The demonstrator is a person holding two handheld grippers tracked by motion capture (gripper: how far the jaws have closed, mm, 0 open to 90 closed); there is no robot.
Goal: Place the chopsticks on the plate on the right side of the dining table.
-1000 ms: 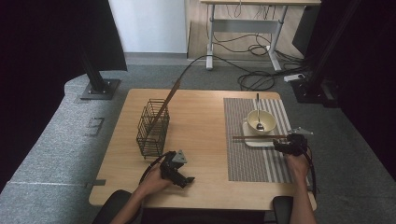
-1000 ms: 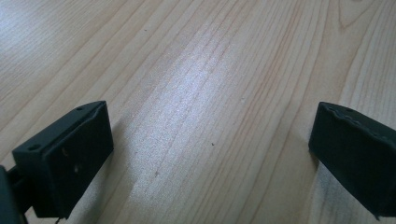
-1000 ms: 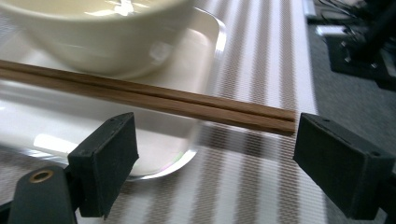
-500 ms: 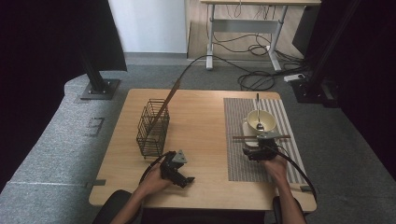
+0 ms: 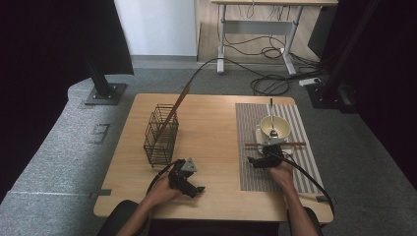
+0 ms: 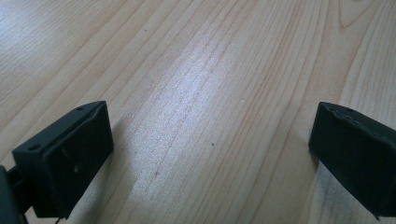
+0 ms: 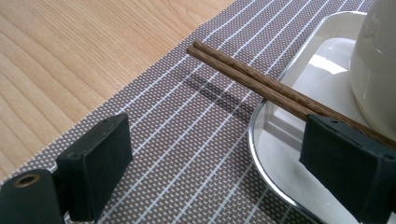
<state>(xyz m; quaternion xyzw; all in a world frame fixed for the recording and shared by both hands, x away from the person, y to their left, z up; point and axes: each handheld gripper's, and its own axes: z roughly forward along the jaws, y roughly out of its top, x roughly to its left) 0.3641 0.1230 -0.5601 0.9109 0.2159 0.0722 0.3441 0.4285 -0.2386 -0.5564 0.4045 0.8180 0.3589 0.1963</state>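
- No writing, label, brand, number or sign can be read in any of the 3 views (high view and both gripper views alike).
- The only mark resembling one is a pale outline on the grey carpeted floor [image 5: 100, 132] left of the table, too small and blurred to make out.

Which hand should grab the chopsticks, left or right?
Probably the right. The right gripper is open on the striped mat, next to the chopsticks lying across the tray's rim. The left gripper rests open on bare wood, far from them.
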